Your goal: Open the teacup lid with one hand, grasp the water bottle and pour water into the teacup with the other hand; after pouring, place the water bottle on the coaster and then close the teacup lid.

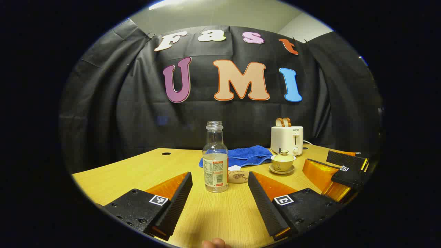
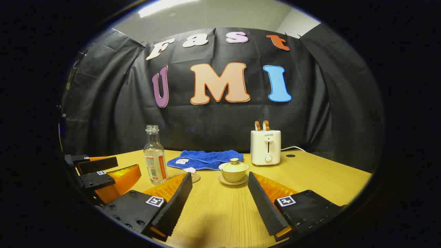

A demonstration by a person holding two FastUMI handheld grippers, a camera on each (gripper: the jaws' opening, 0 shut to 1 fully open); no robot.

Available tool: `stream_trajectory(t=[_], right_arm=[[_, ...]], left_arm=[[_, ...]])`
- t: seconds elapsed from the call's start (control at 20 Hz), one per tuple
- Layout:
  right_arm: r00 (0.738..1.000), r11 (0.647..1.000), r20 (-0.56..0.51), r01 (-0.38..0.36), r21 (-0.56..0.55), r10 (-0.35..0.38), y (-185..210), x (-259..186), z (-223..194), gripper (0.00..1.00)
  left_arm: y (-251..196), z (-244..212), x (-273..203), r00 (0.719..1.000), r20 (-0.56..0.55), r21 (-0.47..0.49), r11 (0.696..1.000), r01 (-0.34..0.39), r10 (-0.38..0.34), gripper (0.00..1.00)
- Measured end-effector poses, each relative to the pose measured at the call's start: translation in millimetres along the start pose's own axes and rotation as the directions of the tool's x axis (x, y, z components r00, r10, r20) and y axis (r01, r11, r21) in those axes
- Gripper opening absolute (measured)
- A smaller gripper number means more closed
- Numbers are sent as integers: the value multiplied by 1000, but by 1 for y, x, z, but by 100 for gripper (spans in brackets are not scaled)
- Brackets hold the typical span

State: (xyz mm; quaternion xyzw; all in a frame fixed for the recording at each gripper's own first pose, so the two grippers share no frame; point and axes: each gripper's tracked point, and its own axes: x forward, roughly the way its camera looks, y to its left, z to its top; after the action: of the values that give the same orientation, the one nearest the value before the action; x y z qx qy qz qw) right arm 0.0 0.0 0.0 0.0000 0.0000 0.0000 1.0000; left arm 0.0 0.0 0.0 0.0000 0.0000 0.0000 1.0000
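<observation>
A clear, uncapped water bottle (image 1: 215, 162) with a label stands upright on the wooden table (image 1: 137, 172), straight ahead of my open left gripper (image 1: 219, 191) and a little beyond its fingertips. Just behind the bottle to the right lies a small round coaster (image 1: 238, 176). The lidded yellow teacup (image 1: 283, 161) rests on its saucer farther right. In the right gripper view the teacup (image 2: 234, 170) with its lid (image 2: 234, 164) on sits ahead of my open right gripper (image 2: 219, 191), with the bottle (image 2: 155, 156) off to the left. Neither gripper touches anything.
A blue towel (image 1: 249, 155) lies behind the bottle and cup. A white toaster (image 2: 265, 147) with two slices of bread stands at the back, its cable trailing right. A fingertip (image 1: 215, 244) shows at the bottom of the left gripper view.
</observation>
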Motion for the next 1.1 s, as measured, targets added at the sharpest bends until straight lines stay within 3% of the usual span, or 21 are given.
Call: stream_trajectory(t=[1.1], right_arm=[[1000,1000,0,10,-2,-10,-2,0,1,100]], left_arm=[[-1,-1,0,1000,1,-1,1000,10,-10,95]])
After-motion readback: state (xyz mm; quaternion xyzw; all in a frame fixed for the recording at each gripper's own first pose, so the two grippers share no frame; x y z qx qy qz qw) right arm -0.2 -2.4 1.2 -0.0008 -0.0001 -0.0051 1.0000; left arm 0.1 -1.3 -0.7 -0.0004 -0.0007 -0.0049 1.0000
